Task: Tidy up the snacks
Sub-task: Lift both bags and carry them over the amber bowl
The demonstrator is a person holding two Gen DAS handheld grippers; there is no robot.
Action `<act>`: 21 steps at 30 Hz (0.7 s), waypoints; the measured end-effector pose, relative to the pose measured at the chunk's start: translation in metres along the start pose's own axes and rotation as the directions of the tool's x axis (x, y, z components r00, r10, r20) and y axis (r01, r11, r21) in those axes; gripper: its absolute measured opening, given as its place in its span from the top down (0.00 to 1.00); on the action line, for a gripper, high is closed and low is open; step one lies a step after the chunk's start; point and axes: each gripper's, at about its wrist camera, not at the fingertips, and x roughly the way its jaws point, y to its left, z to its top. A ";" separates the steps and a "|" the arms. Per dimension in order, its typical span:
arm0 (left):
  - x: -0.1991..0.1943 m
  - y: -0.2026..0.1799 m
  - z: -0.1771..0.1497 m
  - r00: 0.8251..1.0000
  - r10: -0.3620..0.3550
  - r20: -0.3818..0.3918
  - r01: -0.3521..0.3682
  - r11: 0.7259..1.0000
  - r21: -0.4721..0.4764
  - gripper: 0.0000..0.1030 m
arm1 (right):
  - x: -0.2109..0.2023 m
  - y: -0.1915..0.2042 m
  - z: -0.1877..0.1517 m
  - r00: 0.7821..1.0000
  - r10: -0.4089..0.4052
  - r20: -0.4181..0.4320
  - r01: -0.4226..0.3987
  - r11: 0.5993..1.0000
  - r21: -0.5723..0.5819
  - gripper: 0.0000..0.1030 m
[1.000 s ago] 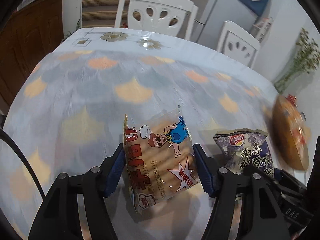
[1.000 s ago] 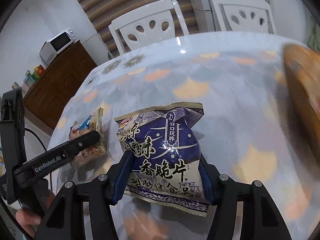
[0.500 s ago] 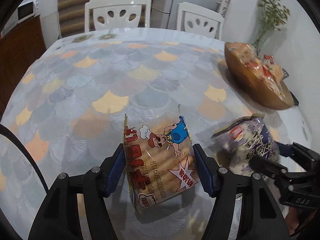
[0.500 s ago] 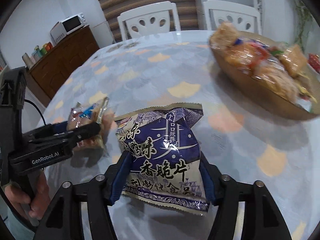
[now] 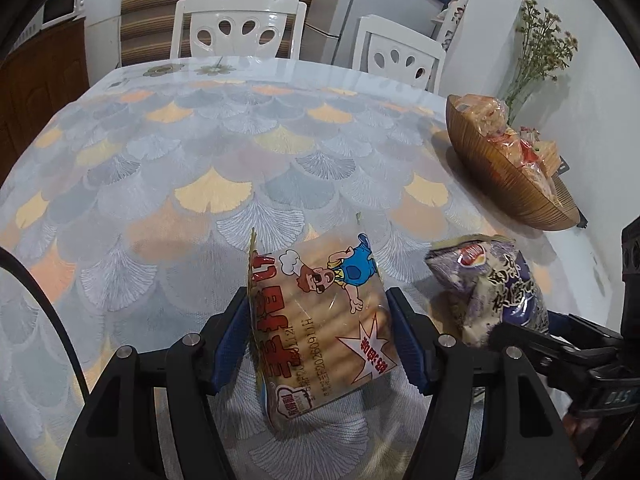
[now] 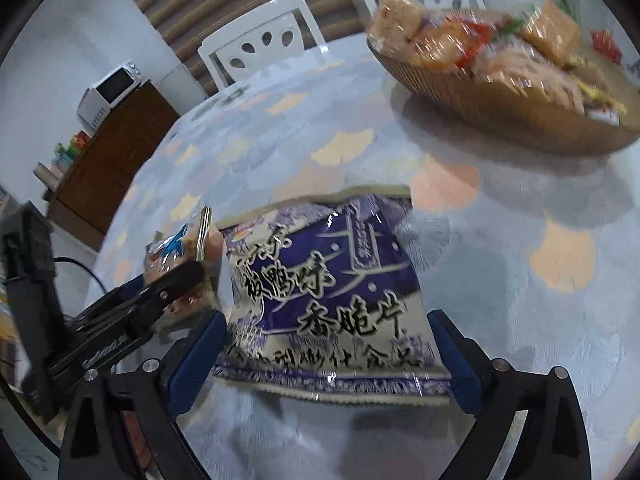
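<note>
purple chip bag [image 6: 332, 304] between opening right gripper [image 6: 334, 356] jaws

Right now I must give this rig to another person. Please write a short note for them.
Left tongs: shut on the biscuit packet, held above the table.
Right tongs: jaws opening; the purple chip bag is between them, grip uncertain.
The wooden bowl, beyond on the right side, already holds several snacks.
Done: both packets picked up, bowl partly filled.
Left: probably put both packets into the bowl.

Purple chip bag [image 6: 332, 300], brown ribbed bowl [image 5: 500, 184], grey-and-orange fan-patterned tablecloth [image 5: 240, 152].
</note>
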 end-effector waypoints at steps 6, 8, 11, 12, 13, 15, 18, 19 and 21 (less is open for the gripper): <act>0.000 0.000 -0.001 1.000 -0.002 0.004 0.002 1.000 -0.002 0.37 | 0.000 0.006 -0.004 0.995 -0.084 0.058 0.084 0.996 -0.003 0.12; -0.001 0.000 -0.001 1.000 0.001 0.003 -0.001 1.000 -0.001 0.38 | -0.011 0.000 -0.005 0.992 -0.063 0.112 0.060 0.998 0.033 0.32; -0.002 -0.001 0.000 1.000 0.012 0.005 -0.013 1.000 0.002 0.38 | -0.022 0.001 -0.005 0.986 -0.058 0.154 0.055 0.998 0.022 0.43; -0.002 -0.002 0.000 1.000 0.015 0.005 -0.015 1.000 0.003 0.38 | -0.024 0.002 -0.005 0.985 -0.059 0.162 0.057 0.998 0.015 0.44; -0.003 -0.003 0.001 1.000 0.017 0.004 -0.017 1.000 0.003 0.38 | -0.026 0.003 -0.005 0.984 -0.055 0.167 0.054 0.998 0.008 0.46; -0.005 -0.002 0.003 1.000 -0.003 0.006 0.003 1.000 -0.007 0.38 | -0.028 0.004 -0.005 0.985 -0.051 0.166 0.052 0.999 -0.001 0.48; -0.011 -0.003 0.010 0.999 -0.042 0.021 0.043 0.999 -0.033 0.38 | -0.035 0.002 -0.003 0.986 -0.039 0.164 0.038 0.999 0.007 0.49; -0.015 -0.007 0.016 0.999 -0.036 0.037 0.036 0.999 -0.020 0.38 | -0.040 -0.001 -0.003 0.985 -0.033 0.169 0.032 0.999 0.010 0.50; -0.023 -0.016 0.025 0.997 -0.033 0.063 0.033 0.999 0.009 0.38 | -0.050 -0.004 -0.001 0.983 -0.022 0.185 0.020 1.000 0.015 0.50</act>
